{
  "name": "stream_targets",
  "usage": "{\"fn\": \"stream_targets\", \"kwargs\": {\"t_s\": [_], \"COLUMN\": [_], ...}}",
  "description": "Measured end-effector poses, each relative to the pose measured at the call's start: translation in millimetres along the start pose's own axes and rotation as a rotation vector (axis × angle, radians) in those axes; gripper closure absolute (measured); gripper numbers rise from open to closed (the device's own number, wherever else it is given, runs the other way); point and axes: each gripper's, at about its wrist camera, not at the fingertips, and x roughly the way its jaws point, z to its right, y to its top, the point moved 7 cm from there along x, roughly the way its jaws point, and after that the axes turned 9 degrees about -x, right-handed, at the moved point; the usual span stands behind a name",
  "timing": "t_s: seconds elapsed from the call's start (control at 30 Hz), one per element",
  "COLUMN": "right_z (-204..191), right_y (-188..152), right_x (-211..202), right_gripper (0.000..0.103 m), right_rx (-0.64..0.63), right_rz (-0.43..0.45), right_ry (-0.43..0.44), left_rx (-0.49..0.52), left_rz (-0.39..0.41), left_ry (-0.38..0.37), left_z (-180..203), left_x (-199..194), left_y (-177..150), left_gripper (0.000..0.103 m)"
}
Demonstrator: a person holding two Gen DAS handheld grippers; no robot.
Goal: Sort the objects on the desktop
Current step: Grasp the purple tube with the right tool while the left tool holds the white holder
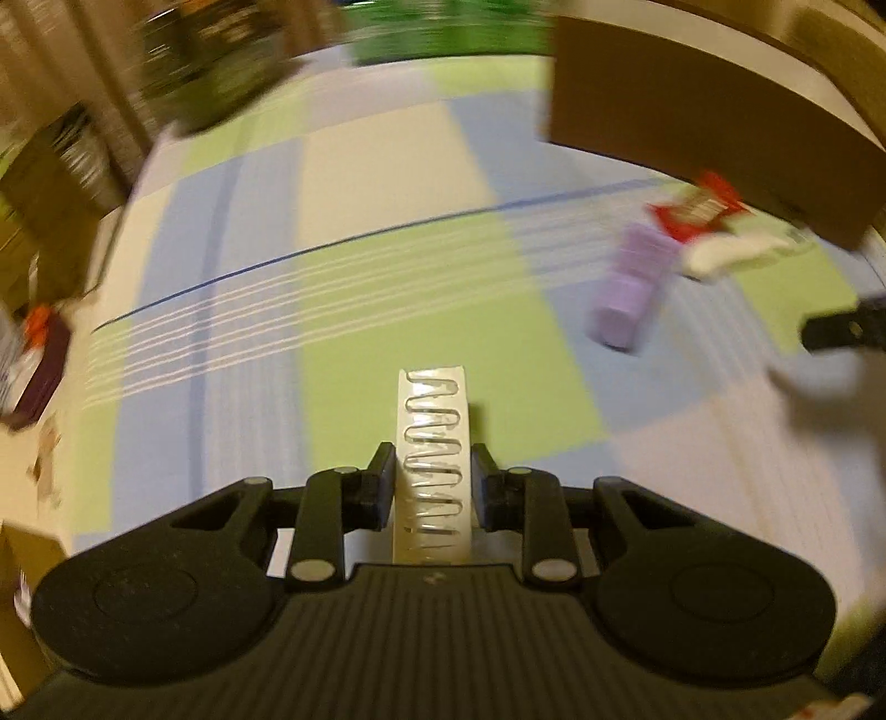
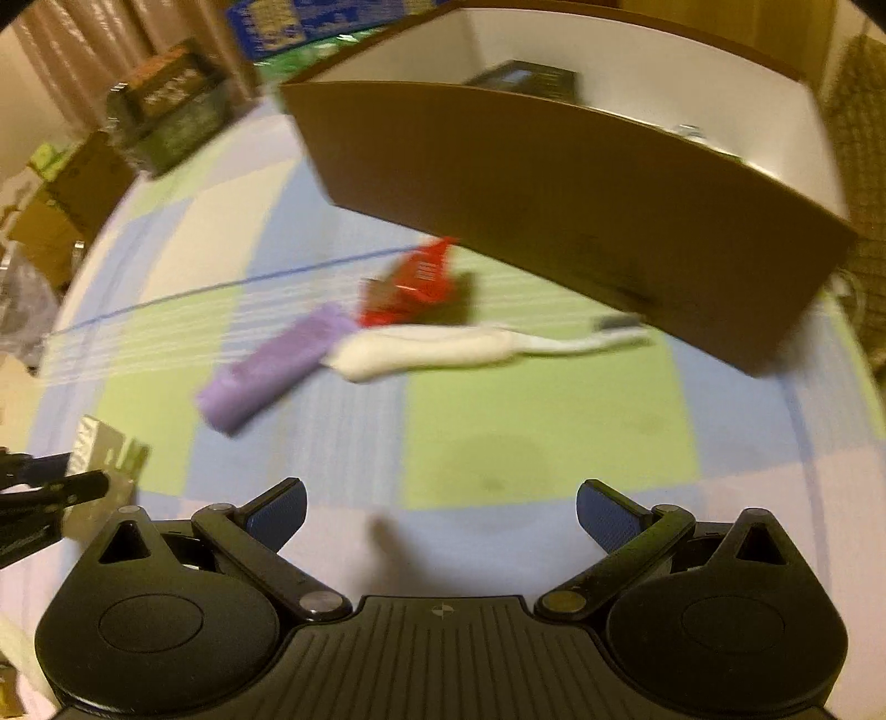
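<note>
My left gripper (image 1: 433, 462) is shut on a clear pack of metal clips (image 1: 434, 443) and holds it upright above the checked cloth. My right gripper (image 2: 440, 515) hangs open over the cloth with nothing between its blue pads. Ahead of it a purple roll (image 2: 277, 368), a white tube-like item (image 2: 437, 346) and a red packet (image 2: 412, 282) lie together. Behind them stands a brown box (image 2: 554, 205) with a white inside. In the left wrist view the purple roll (image 1: 634, 288) and red packet (image 1: 695, 213) show blurred at the right.
The green, blue and white checked cloth (image 2: 526, 432) covers the table. A dark item (image 2: 526, 75) sits inside the brown box. A dark carton (image 2: 166, 116) and a blue carton (image 2: 288, 22) stand at the far edge, with cardboard boxes (image 2: 61, 199) off to the left.
</note>
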Motion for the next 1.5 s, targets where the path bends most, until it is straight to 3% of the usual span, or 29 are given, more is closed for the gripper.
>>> {"fn": "stream_targets", "kwargs": {"t_s": [0.2,0.27,0.43,0.63,0.7,0.77,0.83,1.0,1.1,1.23,1.5], "right_z": [-44.4,-56.1,-71.8,-76.0,-80.9,-88.5,-94.8,-101.2,-97.6,-99.6,-104.7], "right_y": [26.0,33.2,47.8,59.7,63.7,64.6,61.9,48.2,48.0,54.7,53.2], "right_x": [22.5,29.9,49.6,73.6,76.2,78.9,79.9,75.9,76.7,84.3,83.4], "right_gripper": [0.004,0.014,0.025,0.038,0.046,0.064,0.075,0.075,0.074,0.065,0.072], "right_rx": [-0.015,-0.014,0.041,0.136,0.069,-0.036,-0.162,-0.389,-0.383,-0.379,-0.419], "right_rz": [0.033,0.036,0.037,0.021,0.034,0.027,0.017,-0.008,0.004,0.033,0.065], "right_ry": [0.068,0.081,0.090,0.068,0.024,0.001,-0.017,-0.008,0.003,-0.004,0.006], "left_rx": [-0.105,-0.126,-0.165,-0.146,-0.146,-0.143,-0.138,-0.125,-0.122,-0.113,-0.094], "left_rz": [0.010,0.012,0.016,0.018,0.016,0.015,0.014,0.007,-0.008,-0.026,-0.035], "left_ry": [0.064,0.075,0.086,0.066,0.053,0.044,0.037,0.013,-0.002,-0.008,-0.023], "left_z": [-47.1,-58.2,-75.3,-74.4,-73.1,-71.4,-70.0,-62.5,-55.7,-47.2,-33.3], "left_x": [5.3,6.8,11.5,16.3,18.0,18.7,19.3,19.5,22.5,28.3,30.2], "left_y": [11.6,15.1,22.5,29.4,30.7,31.5,32.0,31.8,30.7,28.7,26.3], "left_gripper": [0.080,0.079,0.080,0.080,0.080,0.080,0.080,0.080,0.080,0.080,0.080]}}
